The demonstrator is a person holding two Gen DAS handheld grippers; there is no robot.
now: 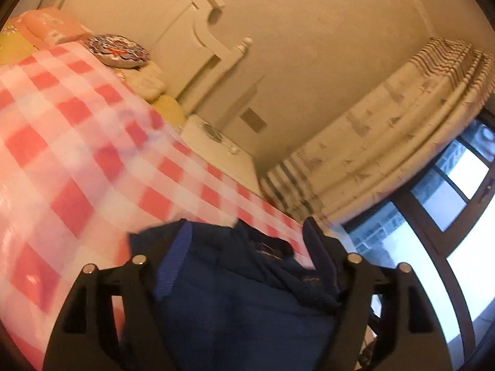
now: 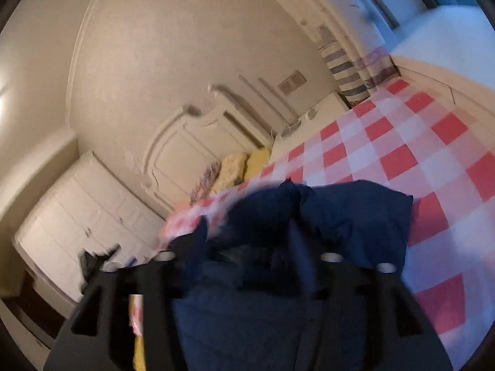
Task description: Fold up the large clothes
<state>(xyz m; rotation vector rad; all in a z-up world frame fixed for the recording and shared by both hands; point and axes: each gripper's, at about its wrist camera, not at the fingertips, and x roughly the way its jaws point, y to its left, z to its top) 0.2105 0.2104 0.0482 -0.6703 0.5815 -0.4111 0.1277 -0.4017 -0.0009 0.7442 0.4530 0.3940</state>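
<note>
Bedding in red and white checks (image 1: pixel 77 142) is spread wide, and a navy garment (image 1: pixel 235 293) is bunched at 6 o'clock between the spread jaws of the left gripper (image 1: pixel 244 259) and the right gripper (image 2: pixel 247 256); neither is clamped. A fold seems finished; fresh edges must be gripped next.

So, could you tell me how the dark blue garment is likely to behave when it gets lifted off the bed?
The dark blue garment will probably hang floppy: it already bunches and creases. It looks thick, with a ribbed band, so likely fairly heavy. On the checked cover it would probably drag rather than slide.
</note>
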